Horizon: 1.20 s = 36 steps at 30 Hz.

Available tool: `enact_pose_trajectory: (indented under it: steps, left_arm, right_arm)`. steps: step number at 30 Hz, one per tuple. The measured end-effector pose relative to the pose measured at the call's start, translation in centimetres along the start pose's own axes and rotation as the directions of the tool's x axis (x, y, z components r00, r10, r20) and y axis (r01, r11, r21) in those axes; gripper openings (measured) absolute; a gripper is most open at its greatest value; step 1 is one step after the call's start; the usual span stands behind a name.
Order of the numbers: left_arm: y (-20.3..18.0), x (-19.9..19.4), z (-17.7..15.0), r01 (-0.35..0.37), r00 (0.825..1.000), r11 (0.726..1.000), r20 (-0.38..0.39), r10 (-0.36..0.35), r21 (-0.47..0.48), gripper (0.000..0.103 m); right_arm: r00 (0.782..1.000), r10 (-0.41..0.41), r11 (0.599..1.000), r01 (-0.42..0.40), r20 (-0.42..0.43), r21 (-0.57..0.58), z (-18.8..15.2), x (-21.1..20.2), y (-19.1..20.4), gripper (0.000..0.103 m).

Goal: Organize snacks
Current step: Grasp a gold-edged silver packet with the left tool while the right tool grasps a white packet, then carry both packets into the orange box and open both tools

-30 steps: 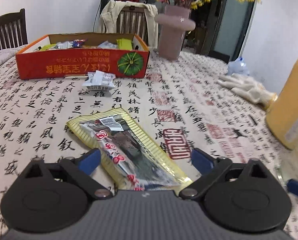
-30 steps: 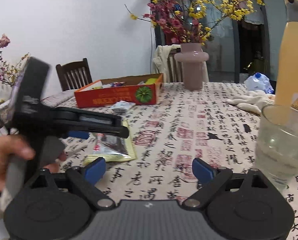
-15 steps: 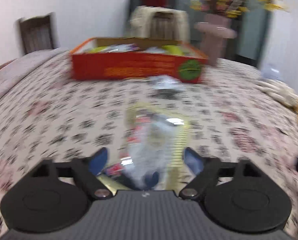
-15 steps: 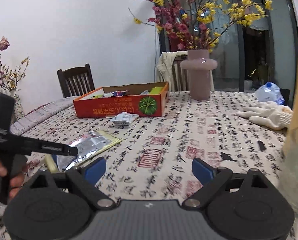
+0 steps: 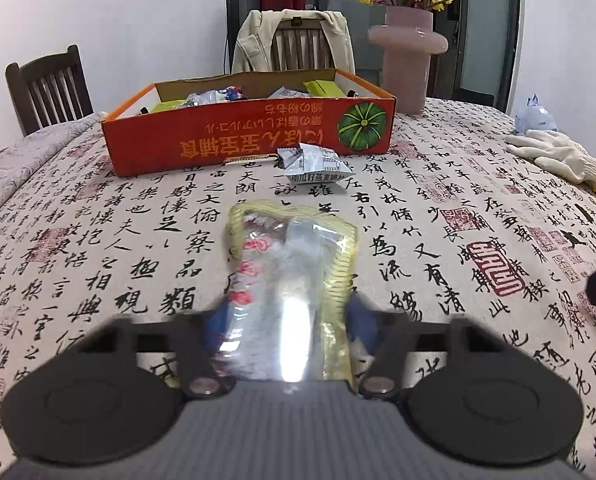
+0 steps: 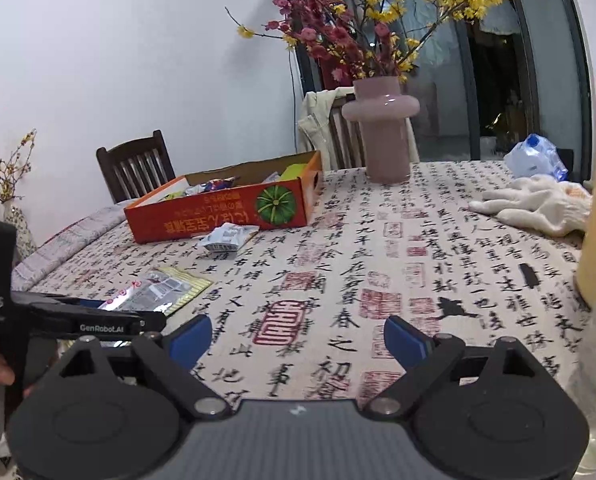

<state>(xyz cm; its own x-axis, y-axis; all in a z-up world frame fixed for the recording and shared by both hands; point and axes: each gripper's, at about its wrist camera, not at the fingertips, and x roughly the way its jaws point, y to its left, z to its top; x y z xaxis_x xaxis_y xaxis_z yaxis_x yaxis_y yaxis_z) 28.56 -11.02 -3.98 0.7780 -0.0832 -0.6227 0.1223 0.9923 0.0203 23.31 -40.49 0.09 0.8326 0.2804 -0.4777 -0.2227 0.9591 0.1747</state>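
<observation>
The left tongs (image 5: pixel 287 316) are closing around the near end of a yellow-edged snack packet (image 5: pixel 289 276), which lies between their blue pads; blur hides whether the pads already press on it, though they seem to pinch its sides. The packet lies on the calligraphy-print tabletop (image 5: pixel 438 240), its far end pointing toward the orange snack box (image 5: pixel 249 136). A small grey-white packet (image 5: pixel 318 164) lies just in front of the box, right of its middle. The right tongs (image 6: pixel 298 338) hover spread wide over bare cloth with nothing between them. Far right lie white gloves (image 6: pixel 538 204); a pink vase (image 6: pixel 382 132) stands behind the box.
</observation>
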Motion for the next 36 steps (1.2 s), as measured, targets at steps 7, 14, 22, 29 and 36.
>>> enact_pose_trajectory:
  steps: [7,14,22,29,36]
  left_arm:
    - [2.1,-2.3,1.0,0.042,0.998,0.99,0.046,-0.036,-0.133,0.033]
    - [5.7,-6.6,3.8,0.074,0.982,0.983,0.186,-0.042,-0.168,0.034]
    - [11.5,-5.7,5.7,0.087,0.981,0.972,0.189,-0.045,-0.218,0.034]
    - [15.4,-3.7,5.6,0.13,0.981,0.958,0.171,-0.087,-0.257,0.034]
    - [17.6,-3.6,4.8,0.159,0.979,0.946,0.169,-0.114,-0.283,0.034]
  right_arm:
    - [1.0,0.022,0.999,-0.022,0.0,-0.038,0.4,0.3,1.5,0.092]
    - [1.0,0.027,0.999,-0.027,-0.007,-0.023,2.0,1.0,1.6,0.091]
    - [0.998,0.059,0.998,-0.059,-0.031,0.001,6.9,7.0,3.9,0.087]
    - [0.991,0.051,0.998,-0.054,-0.128,-0.02,10.2,17.7,8.0,0.085]
    - [0.979,-0.054,0.996,0.039,-0.198,-0.082,10.4,25.7,10.7,0.069]
